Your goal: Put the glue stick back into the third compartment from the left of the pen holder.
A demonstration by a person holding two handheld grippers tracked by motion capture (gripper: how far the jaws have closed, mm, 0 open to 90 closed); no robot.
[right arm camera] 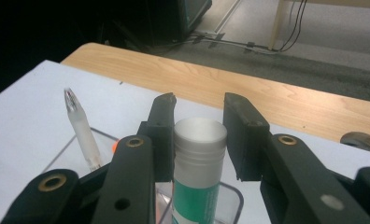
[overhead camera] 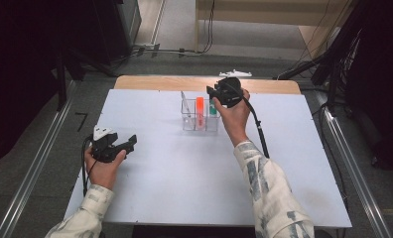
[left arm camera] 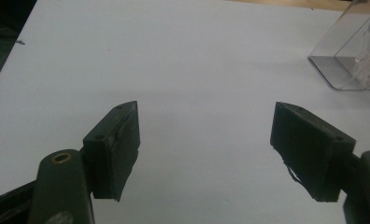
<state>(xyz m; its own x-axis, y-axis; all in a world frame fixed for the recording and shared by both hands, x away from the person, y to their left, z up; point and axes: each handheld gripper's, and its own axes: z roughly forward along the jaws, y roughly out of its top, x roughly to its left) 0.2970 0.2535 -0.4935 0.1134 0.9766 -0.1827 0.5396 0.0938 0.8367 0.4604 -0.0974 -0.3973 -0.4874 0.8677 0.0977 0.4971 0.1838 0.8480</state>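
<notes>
Left gripper (overhead camera: pixel 127 144): at 8 o'clock on the white surface (overhead camera: pixel 174 183), jaws spread wide, nothing between them.
Clear organizer (overhead camera: pixel 199 121): at 12 o'clock, compartments side by side; holds a translucent pen (right arm camera: pixel 82 128) and an orange marker (overhead camera: pixel 200 110).
Glue stick (right arm camera: pixel 198 163): upright in the organizer, white cap, green-and-white label.
Right gripper (right arm camera: pixel 199 112): jaws either side of the cap, a gap on one side.
</notes>
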